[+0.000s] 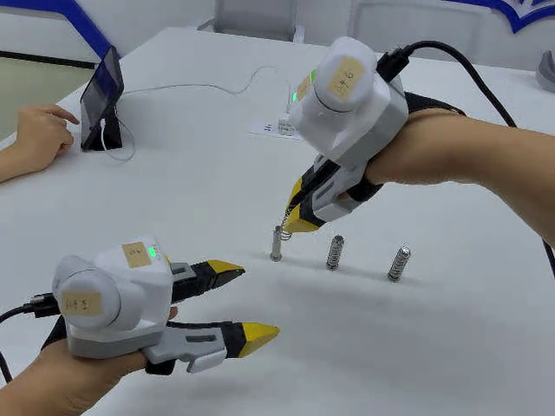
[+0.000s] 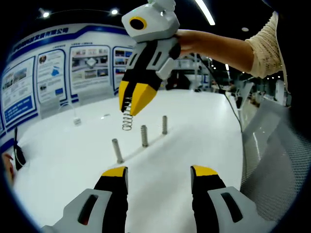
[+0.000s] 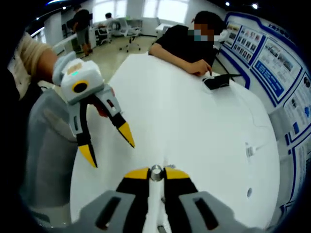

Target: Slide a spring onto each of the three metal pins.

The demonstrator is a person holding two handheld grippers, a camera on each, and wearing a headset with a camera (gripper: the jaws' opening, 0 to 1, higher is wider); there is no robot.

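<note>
Right gripper (image 1: 300,222): fingers clenched on the upper end of a spring (image 2: 127,117). The spring hangs free below the fingertips, slightly tilted.

The bare pin (image 1: 277,244) stands upright on the table (image 1: 199,182), just below the right fingertips and close to the spring's lower end. The spring is not yet threaded over it. In the right gripper view a round metal end shows between the closed tips; whether it belongs to the spring or the pin cannot be told.

The second pin (image 1: 335,252) and the third pin (image 1: 399,263) stand in a row with the bare pin, to the side away from the left fingers. Each is upright and carries a coil along its shaft.

Left gripper (image 1: 251,303): fingers released and spread wide, grasping nothing. It is held low over the table with the tips aimed toward the row of pins. The bare pin is the nearest one ahead of these fingertips, and it is well apart from them.

Far behind the left fingers, at the table edge, a phone on a stand (image 1: 102,97) sits with a person's hand (image 1: 39,132) resting beside it.
</note>
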